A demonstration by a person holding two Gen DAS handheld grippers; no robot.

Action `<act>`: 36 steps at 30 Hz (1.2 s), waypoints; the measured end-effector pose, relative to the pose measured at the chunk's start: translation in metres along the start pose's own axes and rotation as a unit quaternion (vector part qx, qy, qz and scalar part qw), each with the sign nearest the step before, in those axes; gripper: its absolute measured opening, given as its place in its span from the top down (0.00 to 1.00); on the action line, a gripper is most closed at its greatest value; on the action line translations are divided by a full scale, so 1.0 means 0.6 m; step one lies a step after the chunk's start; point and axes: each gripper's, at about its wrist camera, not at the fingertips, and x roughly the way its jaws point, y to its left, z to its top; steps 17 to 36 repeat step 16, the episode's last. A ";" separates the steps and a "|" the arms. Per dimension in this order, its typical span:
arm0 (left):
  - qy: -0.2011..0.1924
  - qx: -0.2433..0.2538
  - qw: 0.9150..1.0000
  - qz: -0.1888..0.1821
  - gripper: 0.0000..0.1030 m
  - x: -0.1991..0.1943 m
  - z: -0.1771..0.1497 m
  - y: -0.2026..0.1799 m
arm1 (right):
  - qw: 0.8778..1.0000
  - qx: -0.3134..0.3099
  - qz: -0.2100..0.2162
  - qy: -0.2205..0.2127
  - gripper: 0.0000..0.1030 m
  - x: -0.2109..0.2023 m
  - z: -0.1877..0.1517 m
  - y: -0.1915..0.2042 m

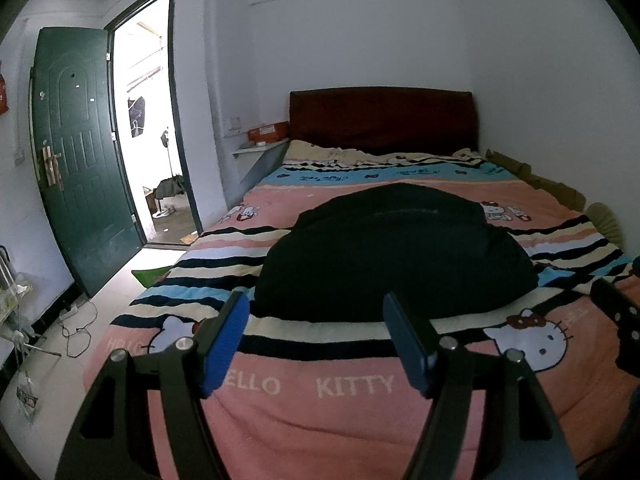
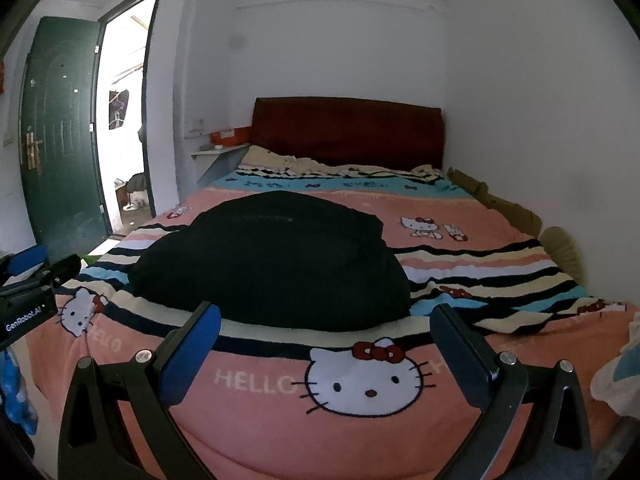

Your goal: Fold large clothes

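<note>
1 black garment [image 1: 396,252] lies bunched mid-bed on the Hello Kitty blanket [image 1: 360,420] (1 green door [image 1: 80,152] ajar). 2 grippers, left gripper [image 1: 316,344] and right gripper [image 2: 326,354], hover spread, gripping nothing.

A bed [image 1: 360,408] (dark red headboard [image 1: 382,118] at the far wall) is seen right of an opened green door [image 1: 80,152].
</note>
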 end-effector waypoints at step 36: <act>0.005 -0.004 1.000 0.001 0.34 0.008 -0.004 0.010 | 1.000 0.000 0.003 0.013 0.00 0.008 -0.008 -0.005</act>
